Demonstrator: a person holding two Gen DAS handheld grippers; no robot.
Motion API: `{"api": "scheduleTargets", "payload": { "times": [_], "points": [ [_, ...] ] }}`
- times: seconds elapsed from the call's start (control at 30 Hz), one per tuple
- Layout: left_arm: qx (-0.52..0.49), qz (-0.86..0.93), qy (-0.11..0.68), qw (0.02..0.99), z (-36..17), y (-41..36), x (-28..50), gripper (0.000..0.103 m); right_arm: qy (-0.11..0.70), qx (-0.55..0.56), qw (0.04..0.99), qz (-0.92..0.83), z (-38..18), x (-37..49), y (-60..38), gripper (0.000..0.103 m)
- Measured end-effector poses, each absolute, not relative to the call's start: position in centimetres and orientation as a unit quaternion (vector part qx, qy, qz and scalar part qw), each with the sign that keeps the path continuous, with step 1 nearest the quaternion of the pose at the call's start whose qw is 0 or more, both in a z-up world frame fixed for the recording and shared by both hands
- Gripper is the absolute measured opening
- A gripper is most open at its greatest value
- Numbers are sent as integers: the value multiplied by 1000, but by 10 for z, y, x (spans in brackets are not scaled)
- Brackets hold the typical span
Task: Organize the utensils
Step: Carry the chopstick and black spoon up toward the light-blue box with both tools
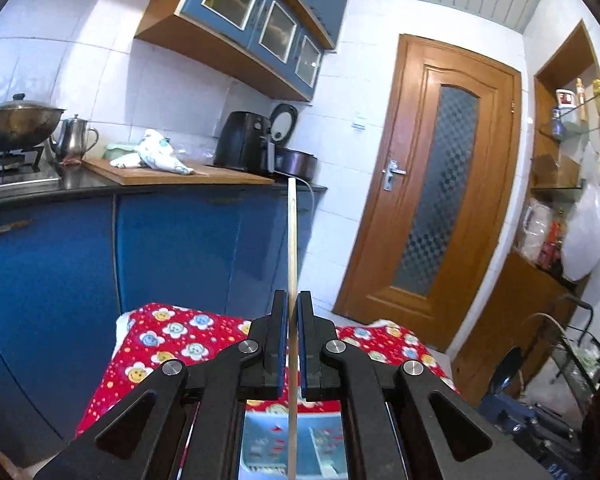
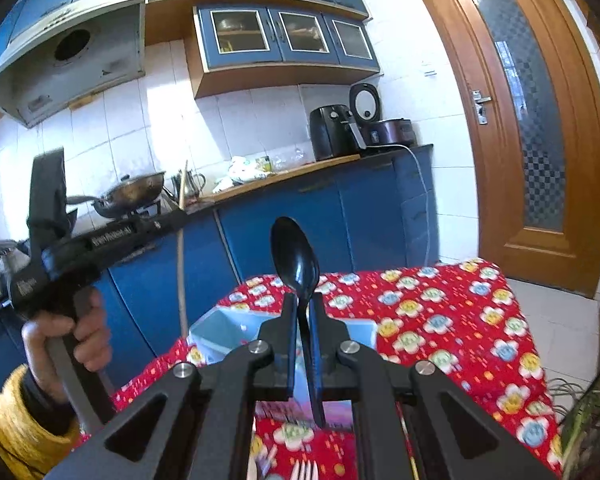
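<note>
Left tongs (image 1: 293, 320) pinching an upright wooden chopstick (image 1: 292, 240); right tongs (image 2: 302, 312) clamped on a black spoon (image 2: 294, 260).

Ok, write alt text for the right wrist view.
The right gripper clamps a black plastic spoon, bowl up, above a table with a red flowered cloth. At left, a hand holds the left gripper with a wooden chopstick, blue kitchen cabinets behind.

A home kitchen: blue glass-fronted wall cabinets (image 2: 288, 38) above white tiles, a steel wok (image 1: 18, 122) on a gas stove, a black air fryer (image 2: 332, 132) on the bench, a grey range hood (image 2: 72, 68).
</note>
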State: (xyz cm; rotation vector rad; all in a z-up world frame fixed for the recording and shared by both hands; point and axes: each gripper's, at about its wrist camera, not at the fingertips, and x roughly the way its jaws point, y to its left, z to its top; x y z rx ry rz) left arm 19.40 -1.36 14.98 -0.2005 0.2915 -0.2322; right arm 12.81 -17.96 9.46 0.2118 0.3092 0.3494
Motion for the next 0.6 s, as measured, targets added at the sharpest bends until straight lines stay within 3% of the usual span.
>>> {"api": "scheduleTargets", "payload": {
  "times": [0.3, 0.6],
  "points": [
    [-107, -98, 150, 978, 112, -8, 219, 4, 138, 113, 968, 175, 80, 175, -175, 7],
    [-84, -98, 144, 981, 84, -18, 219, 4, 178, 113, 963, 168, 46, 193, -170, 7]
  ]
}}
